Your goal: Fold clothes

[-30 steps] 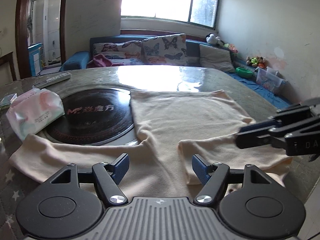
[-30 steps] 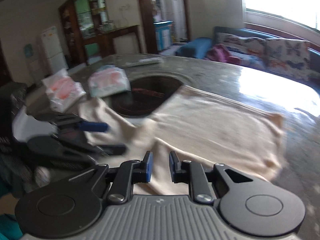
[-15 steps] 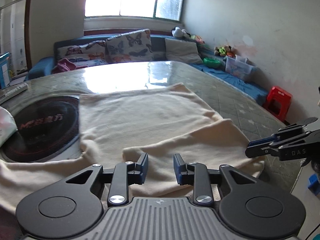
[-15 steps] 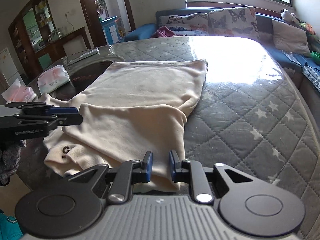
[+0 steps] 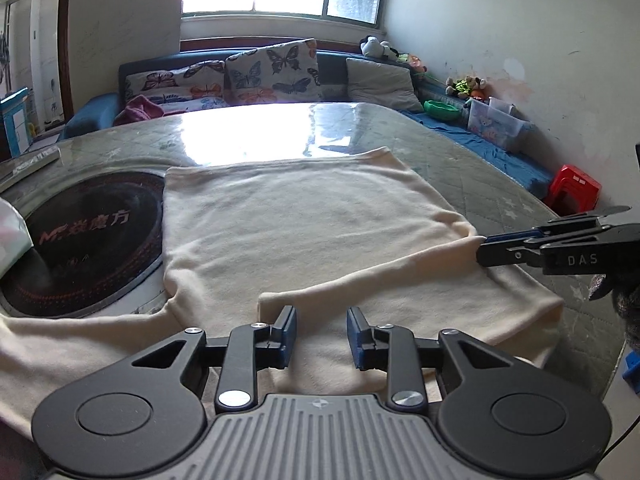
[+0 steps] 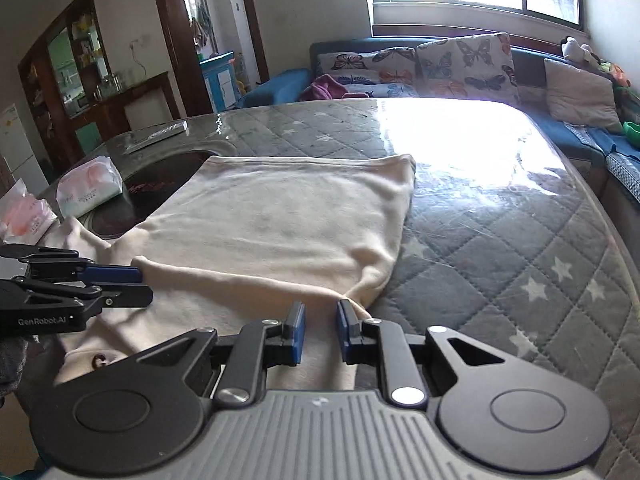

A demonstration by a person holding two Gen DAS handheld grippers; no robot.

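Cream cloth, a garment (image 5: 304,236), lies spread on the quilt-covered bench (image 5: 460,160) beside a black round hob (image 5: 80,240). In the left wrist view the left gripper (image 5: 321,334) has just been closing, with a narrow gap between its fingers above a folded edge; grip uncertain. In the right wrist view the right gripper (image 6: 320,330) has its fingers nearly together at the garment's near edge; whether they pinch it is unclear.

Your cream shirt (image 5: 304,236) is soft, matt knit cloth. It lies on a quilted grey table cover (image 6: 500,264) under glossy clear plastic. The round black hob (image 5: 88,240) looks smooth and glassy.
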